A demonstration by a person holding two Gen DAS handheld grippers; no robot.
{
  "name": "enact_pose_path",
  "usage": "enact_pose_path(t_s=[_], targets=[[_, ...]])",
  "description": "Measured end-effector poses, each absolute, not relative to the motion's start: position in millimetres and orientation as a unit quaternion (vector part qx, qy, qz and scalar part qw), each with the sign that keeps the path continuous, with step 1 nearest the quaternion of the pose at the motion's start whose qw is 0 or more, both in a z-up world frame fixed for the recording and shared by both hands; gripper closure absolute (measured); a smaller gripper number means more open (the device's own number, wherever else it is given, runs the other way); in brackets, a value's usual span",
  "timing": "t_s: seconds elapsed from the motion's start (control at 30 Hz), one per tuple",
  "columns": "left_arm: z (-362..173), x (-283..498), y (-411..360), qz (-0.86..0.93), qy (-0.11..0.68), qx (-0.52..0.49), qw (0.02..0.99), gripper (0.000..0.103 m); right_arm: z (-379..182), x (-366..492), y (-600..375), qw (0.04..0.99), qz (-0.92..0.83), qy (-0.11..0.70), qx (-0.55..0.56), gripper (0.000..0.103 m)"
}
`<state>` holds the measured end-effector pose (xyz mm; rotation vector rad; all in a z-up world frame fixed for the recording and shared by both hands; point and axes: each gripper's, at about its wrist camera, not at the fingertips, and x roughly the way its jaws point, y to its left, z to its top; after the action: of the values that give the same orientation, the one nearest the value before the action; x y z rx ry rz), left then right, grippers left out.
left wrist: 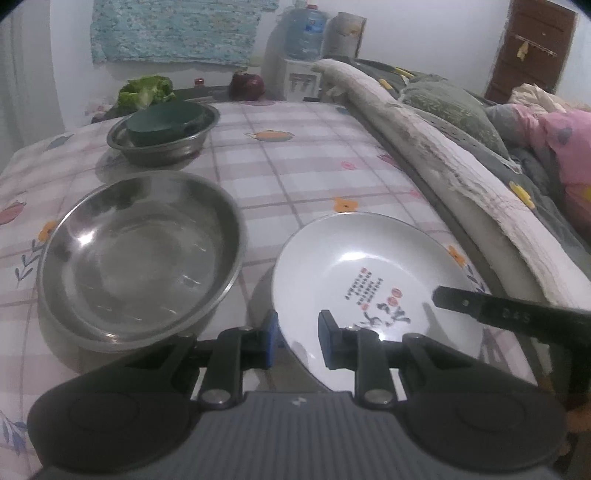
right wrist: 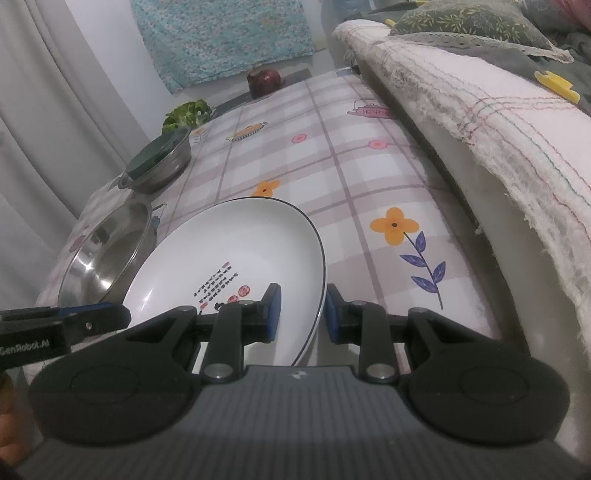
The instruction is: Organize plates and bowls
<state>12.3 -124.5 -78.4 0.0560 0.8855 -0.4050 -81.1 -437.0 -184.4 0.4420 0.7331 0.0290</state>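
Note:
A white plate (left wrist: pixel 369 266) (right wrist: pixel 229 240) with red and black print sits near the table's right front, held by its near rim from two sides. My left gripper (left wrist: pixel 297 339) is shut on the plate's left rim, blue pads on either side of it. My right gripper (right wrist: pixel 303 317) is shut on its right rim. One of the right gripper's fingers (left wrist: pixel 458 301) lies over the plate's far right. Left of the plate stands an empty steel bowl (left wrist: pixel 140 258) (right wrist: pixel 107 247). Farther back, a green bowl (left wrist: pixel 162 122) (right wrist: pixel 155 151) rests inside another steel bowl (left wrist: pixel 166 151) (right wrist: pixel 166 170).
The table (left wrist: pixel 295 166) wears a checked floral cloth. A rolled blanket (left wrist: pixel 443 166) and bedding run along its right edge. Lettuce (left wrist: pixel 146 90) and a dark red vegetable (left wrist: pixel 247 86) lie at the far end, by a water dispenser (left wrist: pixel 306 33). A curtain (right wrist: pixel 55 110) hangs on the left.

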Motion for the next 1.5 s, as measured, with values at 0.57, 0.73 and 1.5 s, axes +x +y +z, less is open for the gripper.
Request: enact_pose_path(t_s=[0.57, 0.73, 1.5], targets=[[-103.1, 37.6, -131.1, -0.187, 0.455, 0.019, 0.871, 0.078, -187.4, -82.2, -435.7, 0.908, 0.016, 0.356, 0.222, 0.078], [-103.6, 40.4, -133.7, -0.184, 0.454, 0.017, 0.872, 0.08, -187.6, -82.3, -435.2, 0.908, 0.015, 0.356, 0.222, 0.078], [-97.5, 18.9, -118.0, -0.198, 0.467, 0.015, 0.862, 0.08, -186.4, -86.8, -426.0, 0.911, 0.031, 0.358, 0.202, 0.074]])
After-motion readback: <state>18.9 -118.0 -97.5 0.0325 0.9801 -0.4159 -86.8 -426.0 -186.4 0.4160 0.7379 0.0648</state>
